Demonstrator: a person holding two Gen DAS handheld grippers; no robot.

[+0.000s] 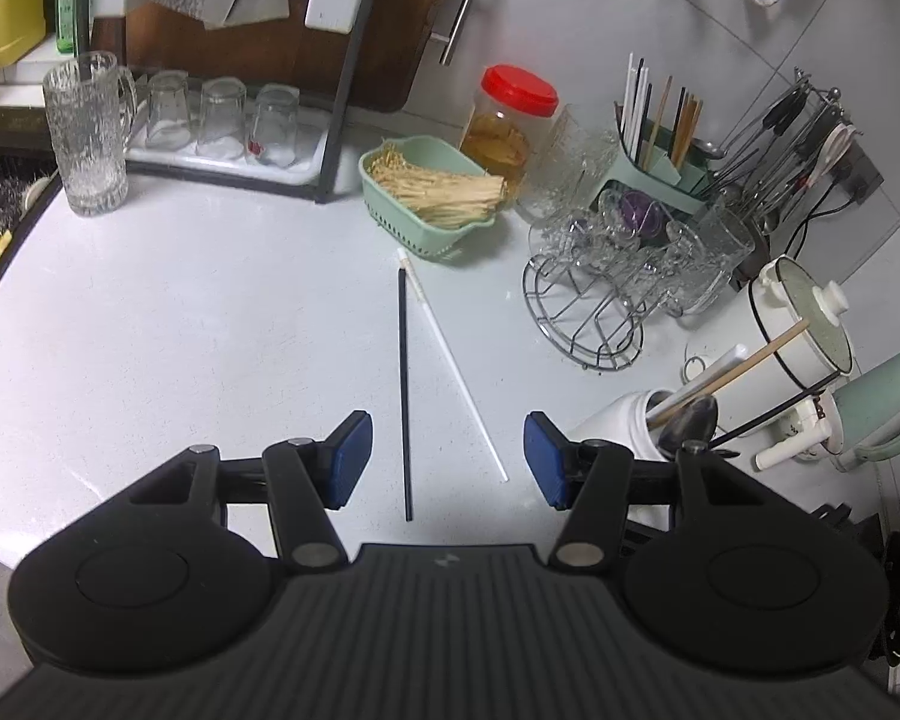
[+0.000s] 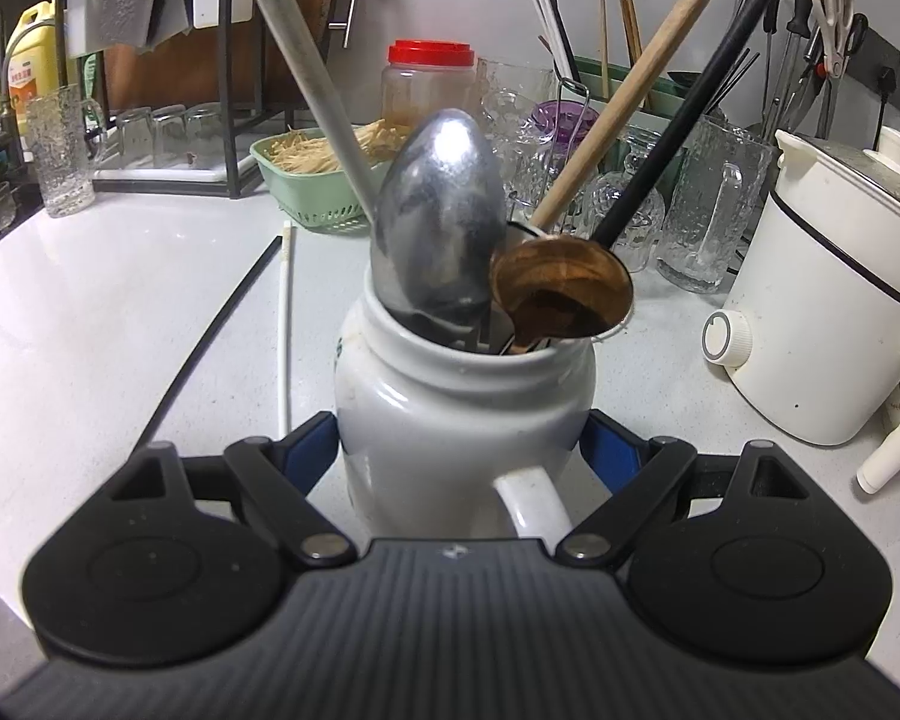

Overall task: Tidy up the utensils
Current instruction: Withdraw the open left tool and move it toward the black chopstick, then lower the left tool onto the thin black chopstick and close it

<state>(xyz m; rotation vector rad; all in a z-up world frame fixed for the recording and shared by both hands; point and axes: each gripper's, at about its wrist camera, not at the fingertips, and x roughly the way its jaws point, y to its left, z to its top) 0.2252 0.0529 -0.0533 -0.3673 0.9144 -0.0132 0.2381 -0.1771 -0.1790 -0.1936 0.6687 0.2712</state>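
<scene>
A black chopstick [image 1: 404,396] and a white chopstick [image 1: 453,363] lie on the pale countertop [image 1: 210,312], meeting in a narrow V at their far ends. My left gripper [image 1: 447,456] hovers open over their near ends, both lying between its blue pads [image 1: 354,456], untouched. In the right wrist view my right gripper [image 2: 462,450] is shut on a white ceramic jar [image 2: 450,396]. The jar holds a metal spoon [image 2: 441,222], a wooden spoon [image 2: 561,294] and several long handles. The same jar [image 1: 633,420] shows at the right in the left wrist view.
A green basket of enoki mushrooms [image 1: 432,192] and a red-lidded jar [image 1: 510,120] stand behind the chopsticks. A wire rack of glasses [image 1: 624,264], a green chopstick holder [image 1: 654,150], a white pot [image 1: 804,324] and a glass mug [image 1: 87,132] ring the counter.
</scene>
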